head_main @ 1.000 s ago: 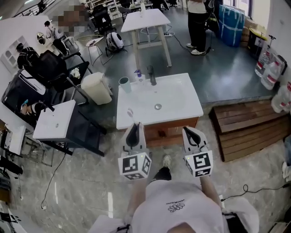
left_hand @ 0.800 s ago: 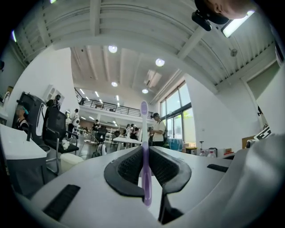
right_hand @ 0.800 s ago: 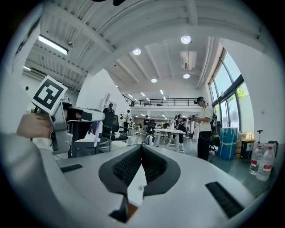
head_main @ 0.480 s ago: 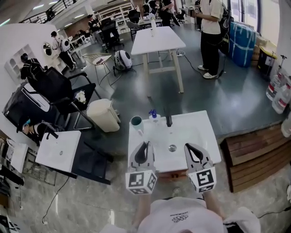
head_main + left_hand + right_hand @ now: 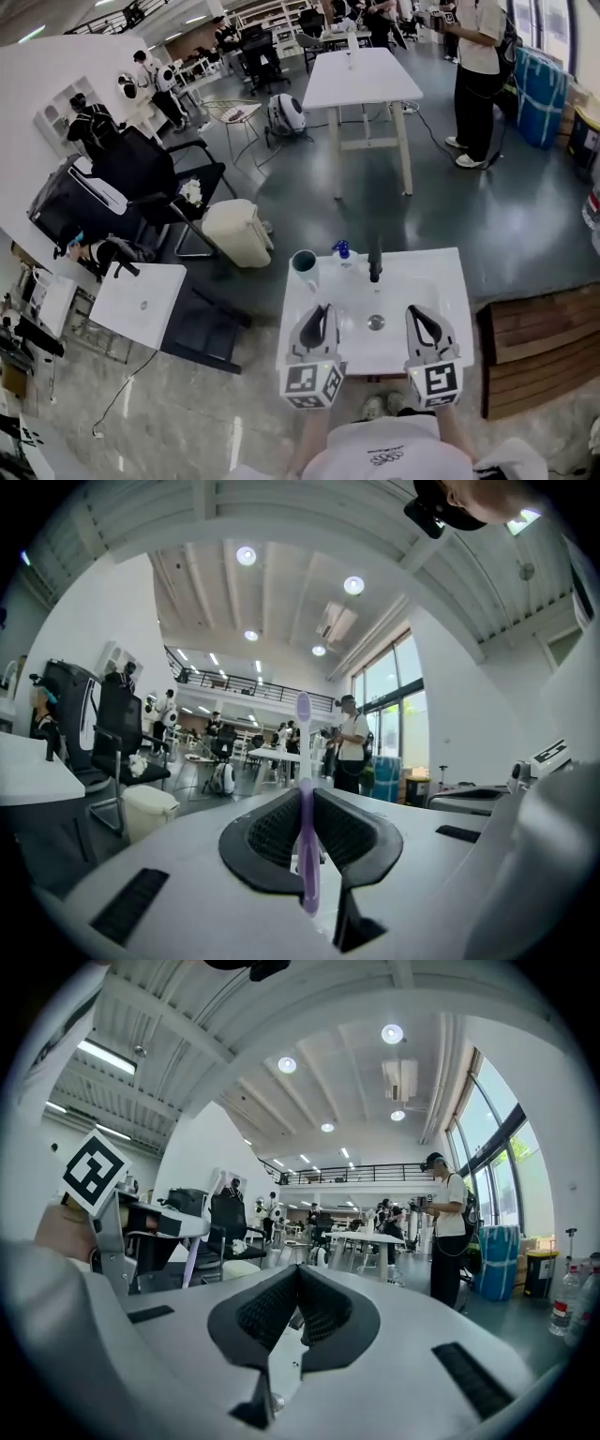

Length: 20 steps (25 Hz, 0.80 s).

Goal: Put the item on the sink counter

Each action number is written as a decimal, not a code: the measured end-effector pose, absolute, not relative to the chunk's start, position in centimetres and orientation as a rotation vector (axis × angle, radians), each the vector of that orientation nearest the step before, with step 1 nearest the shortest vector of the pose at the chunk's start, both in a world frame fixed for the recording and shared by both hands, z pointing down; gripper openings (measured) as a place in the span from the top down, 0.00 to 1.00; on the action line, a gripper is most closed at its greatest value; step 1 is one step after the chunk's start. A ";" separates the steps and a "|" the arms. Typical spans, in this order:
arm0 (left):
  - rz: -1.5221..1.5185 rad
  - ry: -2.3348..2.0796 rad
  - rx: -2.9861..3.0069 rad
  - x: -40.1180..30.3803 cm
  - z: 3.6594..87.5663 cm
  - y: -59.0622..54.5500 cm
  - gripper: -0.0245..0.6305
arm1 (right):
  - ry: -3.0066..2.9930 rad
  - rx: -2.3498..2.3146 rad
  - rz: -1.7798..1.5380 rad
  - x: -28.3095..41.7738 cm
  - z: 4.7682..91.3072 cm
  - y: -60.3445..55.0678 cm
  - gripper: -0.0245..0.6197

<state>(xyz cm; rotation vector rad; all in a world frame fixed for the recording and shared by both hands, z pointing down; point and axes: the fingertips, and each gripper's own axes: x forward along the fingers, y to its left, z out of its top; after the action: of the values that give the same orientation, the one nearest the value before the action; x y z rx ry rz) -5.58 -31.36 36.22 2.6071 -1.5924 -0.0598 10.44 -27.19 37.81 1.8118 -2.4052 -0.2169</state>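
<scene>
Toothbrush point(image 5: 303, 738): purple and upright, pinched between my left jaws, with its head above them and its handle end below.
Left gripper point(image 5: 305, 794): my jaws are narrow and clamped on the toothbrush, at the near left edge of the sink counter point(image 5: 454, 281).
Counter's far edge: cup point(image 5: 305, 265), blue-topped bottle point(image 5: 342, 251), dark faucet point(image 5: 375, 265).
Right gripper point(image 5: 298, 1271): my jaws are closed tip to tip with nothing between them, at the counter's near right edge.
</scene>
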 end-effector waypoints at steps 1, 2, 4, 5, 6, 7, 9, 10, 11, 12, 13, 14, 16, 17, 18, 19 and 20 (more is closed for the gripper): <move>-0.057 -1.607 2.598 -5.3 36.0 -31.4 0.89 | -2.414 1.789 -0.235 10.6 37.6 -27.4 0.95; -0.056 -1.619 2.593 -5.0 35.7 -31.4 0.89 | -2.421 1.774 -0.240 10.7 37.3 -27.5 0.95; -0.053 -1.638 2.588 -4.4 35.3 -31.4 0.89 | -2.430 1.773 -0.195 11.2 37.1 -27.7 0.95; -0.051 -1.644 2.588 -4.2 35.2 -31.5 0.89 | -2.433 1.777 -0.177 11.4 37.1 -28.0 0.95; -0.050 -1.649 2.589 -4.1 35.2 -31.7 0.89 | -2.436 1.777 -0.180 11.6 37.2 -28.3 0.95; -0.049 -1.654 2.590 -3.9 35.2 -31.9 0.89 | -2.439 1.772 -0.194 11.7 37.2 -28.6 0.95; -0.046 -1.667 2.589 -3.9 35.3 -32.3 0.89 | -2.443 1.758 -0.211 11.8 37.3 -29.0 0.95; -0.042 -1.673 2.589 -4.0 35.3 -32.4 0.89 | -2.443 1.747 -0.227 11.8 37.3 -29.1 0.95; -0.039 -1.680 2.588 -4.0 35.3 -32.6 0.89 | -2.444 1.737 -0.245 11.8 37.3 -29.2 0.95; -0.038 -1.688 2.586 -4.0 35.3 -32.7 0.89 | -2.445 1.730 -0.253 11.8 37.3 -29.3 0.95; -0.038 -1.693 2.586 -4.0 35.3 -32.8 0.89 | -2.447 1.727 -0.252 11.9 37.3 -29.4 0.95; -0.039 -1.694 2.589 -3.9 35.3 -32.8 0.89 | -2.448 1.726 -0.252 11.9 37.3 -29.5 0.95; -0.033 -1.698 2.597 -3.9 35.3 -32.7 0.89 | -2.452 1.723 -0.257 12.0 37.4 -29.7 0.95; -0.026 -1.709 2.598 -4.2 35.4 -32.5 0.89 | -2.453 1.717 -0.251 11.9 37.6 -29.6 0.95; -0.019 -1.725 2.595 -4.6 35.4 -32.3 0.89 | -2.455 1.712 -0.235 11.7 37.8 -29.5 0.95; -0.013 -1.741 2.588 -5.0 35.5 -32.2 0.89 | -2.457 1.708 -0.211 11.5 38.0 -29.3 0.95; -0.005 -1.752 2.579 -5.6 35.6 -32.1 0.89 | -2.461 1.707 -0.186 11.2 38.0 -29.3 0.95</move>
<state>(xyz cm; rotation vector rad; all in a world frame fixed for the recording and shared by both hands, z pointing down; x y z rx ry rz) -5.56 -32.09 35.57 2.5790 -1.7524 -0.0047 11.21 -29.29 38.02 1.7067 -2.4608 -0.1863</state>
